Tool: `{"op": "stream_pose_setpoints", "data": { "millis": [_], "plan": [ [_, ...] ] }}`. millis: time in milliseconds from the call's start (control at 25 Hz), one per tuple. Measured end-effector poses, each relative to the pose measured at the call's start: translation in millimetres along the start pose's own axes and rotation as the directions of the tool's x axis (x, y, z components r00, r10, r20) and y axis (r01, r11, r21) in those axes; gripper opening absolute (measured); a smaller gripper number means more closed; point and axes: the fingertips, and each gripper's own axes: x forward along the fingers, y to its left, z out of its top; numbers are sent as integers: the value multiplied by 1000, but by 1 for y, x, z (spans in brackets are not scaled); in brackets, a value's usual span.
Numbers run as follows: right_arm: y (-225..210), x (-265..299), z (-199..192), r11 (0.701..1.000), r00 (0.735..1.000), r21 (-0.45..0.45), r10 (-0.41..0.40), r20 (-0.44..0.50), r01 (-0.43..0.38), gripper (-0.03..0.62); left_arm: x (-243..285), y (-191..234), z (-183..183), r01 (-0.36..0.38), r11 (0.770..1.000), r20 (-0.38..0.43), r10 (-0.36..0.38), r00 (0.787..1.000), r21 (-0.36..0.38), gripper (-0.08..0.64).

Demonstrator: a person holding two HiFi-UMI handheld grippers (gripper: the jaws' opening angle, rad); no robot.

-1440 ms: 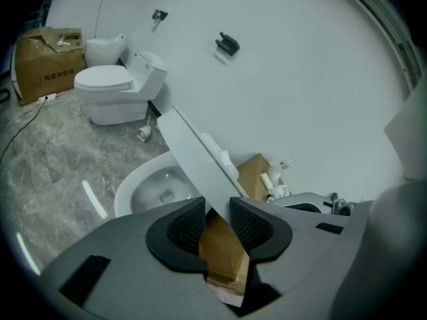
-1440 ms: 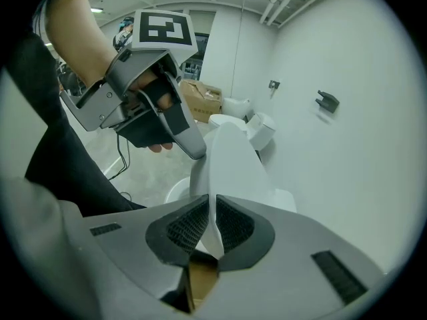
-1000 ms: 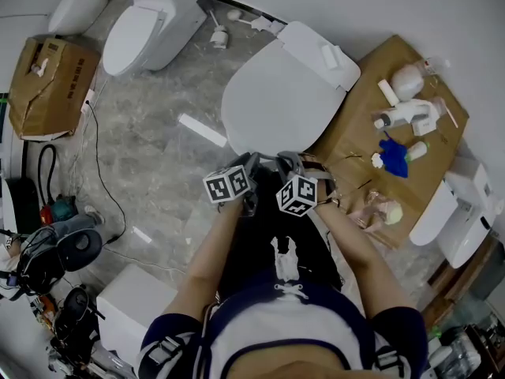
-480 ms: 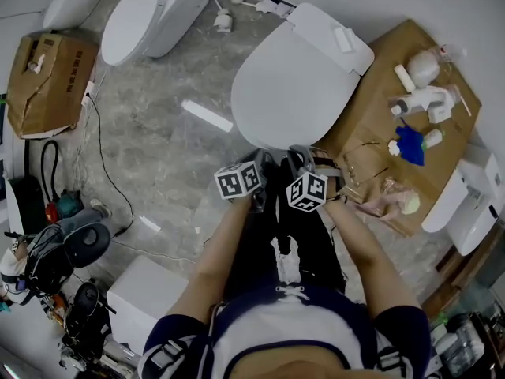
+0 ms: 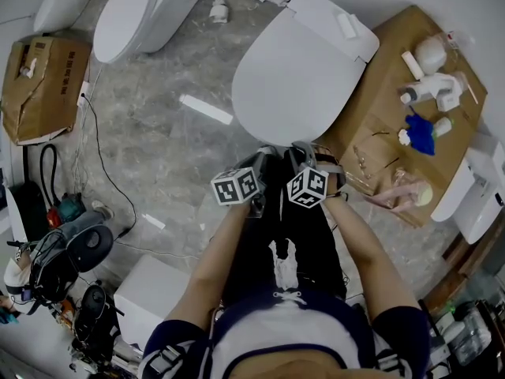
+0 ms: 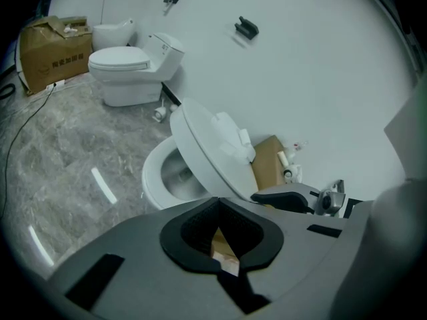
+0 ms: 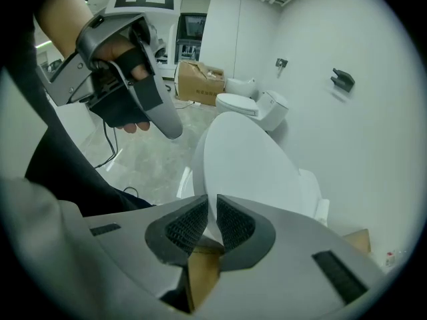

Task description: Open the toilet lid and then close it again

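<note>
Grey floor below, your right gripper pinches the near edge of the stiff, slick lid; left gripper clenched, empty.

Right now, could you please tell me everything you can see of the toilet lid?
The toilet lid is white, oval and smooth, plastic by its look. It stands partly raised, tilted up from its back end, so the bowl shows under it in the left gripper view. The right gripper is shut on its front edge; the left gripper, shut and empty, does not touch it.
</note>
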Motion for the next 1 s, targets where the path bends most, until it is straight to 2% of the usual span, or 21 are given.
{"op": "stream_pose_setpoints", "data": {
  "millis": [320,720,1000],
  "plan": [
    [24,30,-9,1000,999,2,21,-34,-21,35,5,11,-18,24,999,-42,-23,999,39,6],
    [52,69,-21,996,993,17,91,-79,-90,35,15,17,-35,54,997,-89,-49,995,59,6],
    [67,94,-30,993,989,41,112,-94,-109,35,27,28,-41,58,997,-103,-52,993,54,6]
  ]
}}
